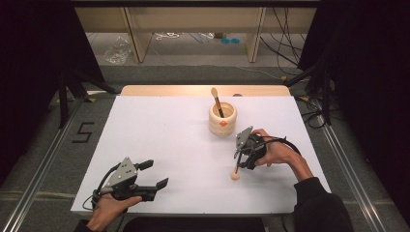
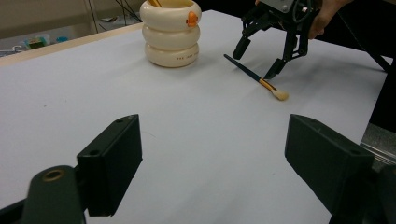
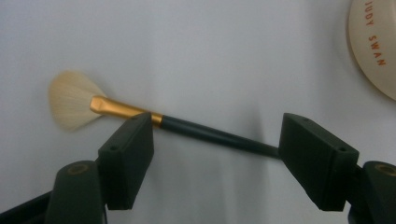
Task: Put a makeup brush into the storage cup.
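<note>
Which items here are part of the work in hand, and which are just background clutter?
In the job:
- fan brush lying on the table, between the open right gripper jaws
- cream holder, with another brush standing in it

Lying about:
- open left gripper, idle above the white table
- plastic wrap and blue discs on the floor beyond

Brush (image 3: 205, 130): soft pale hair, shiny gold metal band, smooth dark glossy handle. Holder (image 2: 171, 33): cream, smooth, bit shiny, looks like plastic. Table top (image 1: 159, 140): white, matt, flat. Right gripper (image 3: 215, 154) jaws: black matt plastic. Left gripper (image 2: 212, 163) jaws: same black matt plastic.
</note>
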A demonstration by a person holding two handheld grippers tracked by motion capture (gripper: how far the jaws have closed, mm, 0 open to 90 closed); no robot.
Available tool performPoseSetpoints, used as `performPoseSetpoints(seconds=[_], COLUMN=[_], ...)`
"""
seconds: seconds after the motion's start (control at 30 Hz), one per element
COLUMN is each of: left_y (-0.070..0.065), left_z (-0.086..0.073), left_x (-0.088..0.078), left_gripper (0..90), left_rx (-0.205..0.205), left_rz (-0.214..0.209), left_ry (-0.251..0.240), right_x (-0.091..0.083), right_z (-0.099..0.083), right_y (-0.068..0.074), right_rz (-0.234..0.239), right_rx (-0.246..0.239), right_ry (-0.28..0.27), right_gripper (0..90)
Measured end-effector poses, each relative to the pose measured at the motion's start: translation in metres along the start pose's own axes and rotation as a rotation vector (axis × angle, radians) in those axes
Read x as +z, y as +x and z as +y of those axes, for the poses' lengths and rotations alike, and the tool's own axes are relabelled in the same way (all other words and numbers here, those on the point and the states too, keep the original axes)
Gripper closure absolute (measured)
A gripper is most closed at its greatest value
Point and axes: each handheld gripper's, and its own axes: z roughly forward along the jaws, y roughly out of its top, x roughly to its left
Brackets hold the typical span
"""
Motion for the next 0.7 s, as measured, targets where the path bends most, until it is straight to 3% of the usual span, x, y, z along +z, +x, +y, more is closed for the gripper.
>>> performPoseSetpoints(seconds=[0.5,0.7], left_y=[0.0006,0.0005], left_z=[-0.0006,-0.0006], left_x=[0.0007,0.0007], left_gripper=[18.6,18.6], left_rx=[0.000,0.001], left_rz=[-0.006,-0.006], left_ry=[-0.003,-0.003], right_x=[0.0044,0.0050], right_z=[0.0002,-0.0024], right_y=[-0.0041,-0.0078], right_rz=[0.042,0.080], right_rx=[-0.022,0.002], right_ry=[-0.012,-0.019], right_gripper=[30.6,32.7])
